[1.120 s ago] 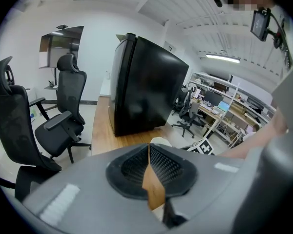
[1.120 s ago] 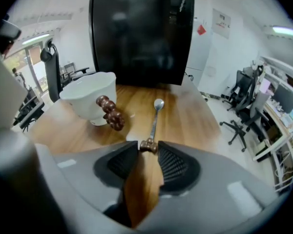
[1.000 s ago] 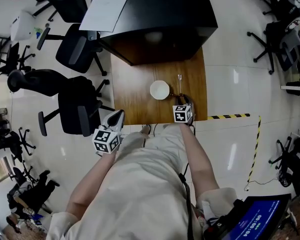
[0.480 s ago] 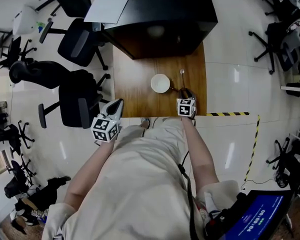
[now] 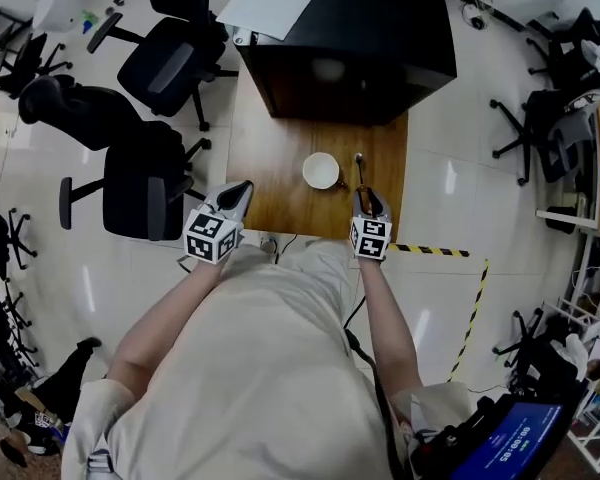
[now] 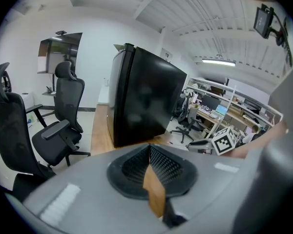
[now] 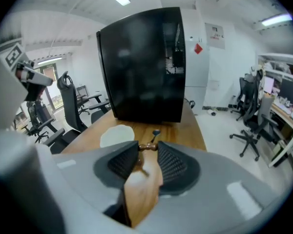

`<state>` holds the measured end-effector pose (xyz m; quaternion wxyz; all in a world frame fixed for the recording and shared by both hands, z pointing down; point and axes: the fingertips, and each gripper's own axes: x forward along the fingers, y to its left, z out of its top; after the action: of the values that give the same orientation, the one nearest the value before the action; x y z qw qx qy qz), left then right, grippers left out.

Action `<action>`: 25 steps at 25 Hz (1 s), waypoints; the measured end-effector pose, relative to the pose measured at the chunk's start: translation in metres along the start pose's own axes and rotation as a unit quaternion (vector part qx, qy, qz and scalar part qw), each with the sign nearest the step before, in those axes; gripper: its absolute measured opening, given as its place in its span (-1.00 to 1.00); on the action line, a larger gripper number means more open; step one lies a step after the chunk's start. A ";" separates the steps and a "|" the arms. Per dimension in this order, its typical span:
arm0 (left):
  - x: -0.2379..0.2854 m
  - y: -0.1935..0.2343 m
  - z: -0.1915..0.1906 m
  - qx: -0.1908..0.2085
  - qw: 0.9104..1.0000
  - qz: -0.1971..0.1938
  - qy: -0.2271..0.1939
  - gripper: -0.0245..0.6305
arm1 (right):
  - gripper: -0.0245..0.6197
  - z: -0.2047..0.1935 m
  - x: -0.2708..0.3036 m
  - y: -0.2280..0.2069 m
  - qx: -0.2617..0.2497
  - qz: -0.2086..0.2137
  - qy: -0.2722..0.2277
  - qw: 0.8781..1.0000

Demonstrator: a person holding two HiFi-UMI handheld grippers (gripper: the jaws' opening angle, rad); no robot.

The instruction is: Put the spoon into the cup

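Lifted since before, the slim spoon (image 7: 156, 131) is clamped by its brown handle in the right gripper (image 7: 147, 147). Its bowl is pointed toward the cabinet (image 7: 141, 62).

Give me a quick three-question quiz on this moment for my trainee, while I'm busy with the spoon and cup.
1. True or false: the spoon already stands in the cup.
2. What is the right claw closed on? A: the cup's rim. B: the spoon's handle. C: nothing.
3. Fill in: seen in the head view, the cup sits to the ___ of the spoon.

Key: 1 false; 2 B; 3 left.
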<state>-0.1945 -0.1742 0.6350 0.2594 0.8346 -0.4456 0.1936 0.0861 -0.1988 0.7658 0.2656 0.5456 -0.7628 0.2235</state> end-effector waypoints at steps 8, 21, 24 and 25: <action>0.004 0.000 0.000 -0.004 1.000 -0.017 -0.007 -0.93 | -0.54 0.024 -0.011 0.045 -0.027 0.049 -0.016 0.998; -0.004 0.008 -0.008 -0.016 0.999 -0.027 -0.006 -0.93 | -0.54 0.010 0.005 0.096 -0.041 0.101 0.022 0.994; 0.000 0.016 -0.016 -0.017 0.999 -0.030 -0.007 -0.93 | -0.53 0.004 0.023 0.102 -0.049 0.104 0.033 0.993; 0.000 0.017 -0.019 -0.017 0.999 -0.031 -0.005 -0.93 | -0.53 0.000 0.027 0.103 -0.051 0.104 0.037 0.993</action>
<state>-0.2105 -0.1706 0.6550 0.2771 0.8444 -0.4244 0.1734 -0.0189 -0.1869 0.7785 0.2963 0.4402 -0.8155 0.2311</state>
